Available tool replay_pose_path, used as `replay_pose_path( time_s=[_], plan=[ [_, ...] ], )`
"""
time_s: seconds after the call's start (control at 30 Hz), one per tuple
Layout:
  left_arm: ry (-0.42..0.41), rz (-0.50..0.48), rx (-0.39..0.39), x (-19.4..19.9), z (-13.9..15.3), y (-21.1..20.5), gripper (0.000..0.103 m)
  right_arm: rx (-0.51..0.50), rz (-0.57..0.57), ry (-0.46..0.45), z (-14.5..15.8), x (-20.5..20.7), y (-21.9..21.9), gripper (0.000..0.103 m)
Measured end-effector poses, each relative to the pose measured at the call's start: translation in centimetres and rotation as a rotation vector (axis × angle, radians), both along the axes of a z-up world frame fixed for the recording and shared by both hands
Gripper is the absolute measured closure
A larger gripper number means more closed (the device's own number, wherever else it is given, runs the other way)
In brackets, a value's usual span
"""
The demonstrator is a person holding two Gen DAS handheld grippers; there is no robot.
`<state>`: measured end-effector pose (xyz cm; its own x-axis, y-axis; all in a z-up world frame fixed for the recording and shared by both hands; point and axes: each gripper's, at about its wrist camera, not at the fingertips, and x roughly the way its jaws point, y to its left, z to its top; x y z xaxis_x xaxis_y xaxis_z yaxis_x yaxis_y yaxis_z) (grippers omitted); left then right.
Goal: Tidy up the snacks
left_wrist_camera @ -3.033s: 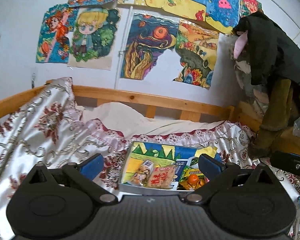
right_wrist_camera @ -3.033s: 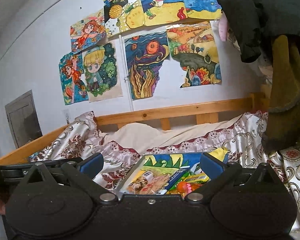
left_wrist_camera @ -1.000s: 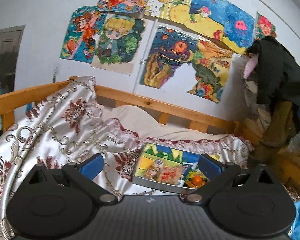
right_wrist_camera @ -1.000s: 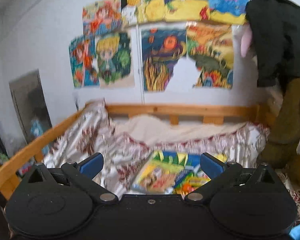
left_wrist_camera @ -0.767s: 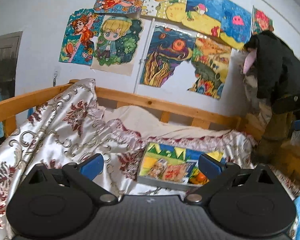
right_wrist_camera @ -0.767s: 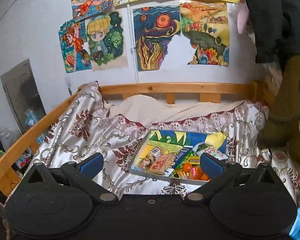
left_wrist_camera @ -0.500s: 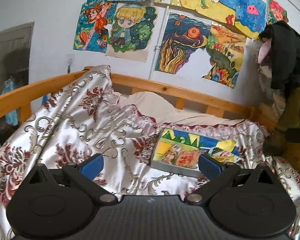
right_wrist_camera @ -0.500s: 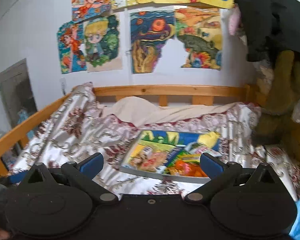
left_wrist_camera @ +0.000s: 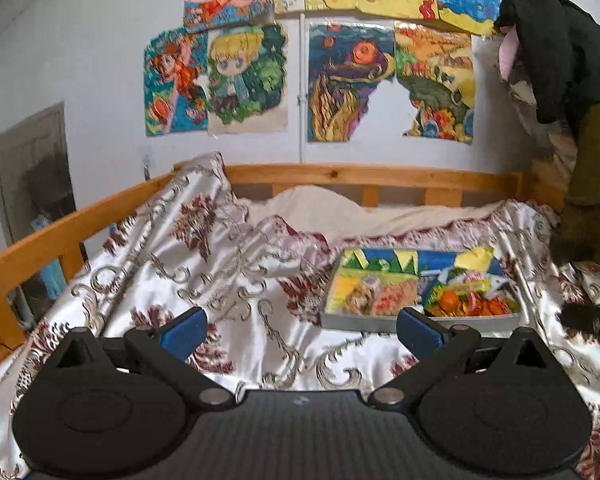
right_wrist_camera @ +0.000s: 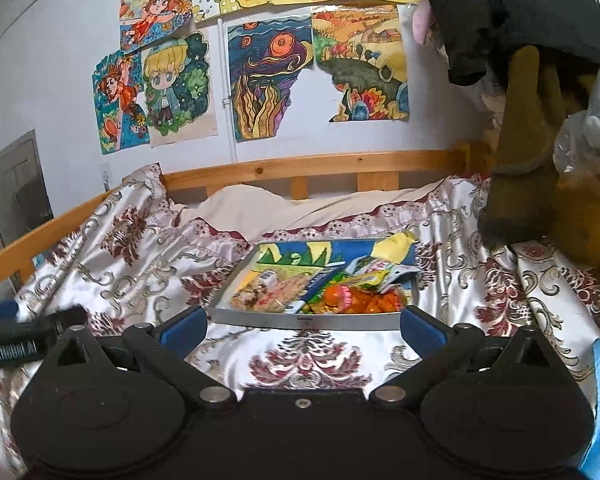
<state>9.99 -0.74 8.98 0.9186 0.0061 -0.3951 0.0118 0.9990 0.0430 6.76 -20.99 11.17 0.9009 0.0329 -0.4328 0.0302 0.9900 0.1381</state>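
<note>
Grey tray [right_wrist_camera: 300, 322] of snacks [right_wrist_camera: 356, 294] on bedspread [right_wrist_camera: 140, 256] | both jaws spread, empty

We see a glossy satin bedspread [right_wrist_camera: 308, 356] with a woven damask pattern, its sheen catching the light. The tray [right_wrist_camera: 300, 322] has a smooth, dull grey metal rim, and the snack packets [right_wrist_camera: 356, 296] in it look like shiny plastic wrap. The bed rail [right_wrist_camera: 312, 164] is bare, knotty pine with a light varnish. Matt paper drawings [left_wrist_camera: 348, 84] hang on the wall. Our grippers show matt black plastic bodies, the left gripper [left_wrist_camera: 300, 326] with blue fingertip pads [left_wrist_camera: 182, 330].
</note>
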Motion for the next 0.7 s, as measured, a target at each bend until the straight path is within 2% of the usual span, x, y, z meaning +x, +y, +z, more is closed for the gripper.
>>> replay_pose_path(
  time_s=[0.17, 0.4, 0.53, 0.7],
  plan=[
    [0.007, 0.012, -0.02, 0.4, -0.7, -0.9, 0.0, -0.017, -0.005, -0.024, -1.6, -0.6, -1.5, 0.001],
    [0.04, -0.013, -0.054, 0.0, -3.4, -2.0, 0.0, 0.0, -0.022, -0.047, -3.2, -0.8, -3.2, 0.001],
    [0.049, -0.036, -0.007, -0.4, -4.1, -2.6, 0.0, -0.016, -0.016, -0.023, -4.6, -0.6, -3.7, 0.001],
    [0.102, 0.01, -0.051, -0.8, -4.8, -2.5, 0.0, -0.004, 0.004, 0.016, -5.4, -0.4, -3.8, 0.001]
  ],
)
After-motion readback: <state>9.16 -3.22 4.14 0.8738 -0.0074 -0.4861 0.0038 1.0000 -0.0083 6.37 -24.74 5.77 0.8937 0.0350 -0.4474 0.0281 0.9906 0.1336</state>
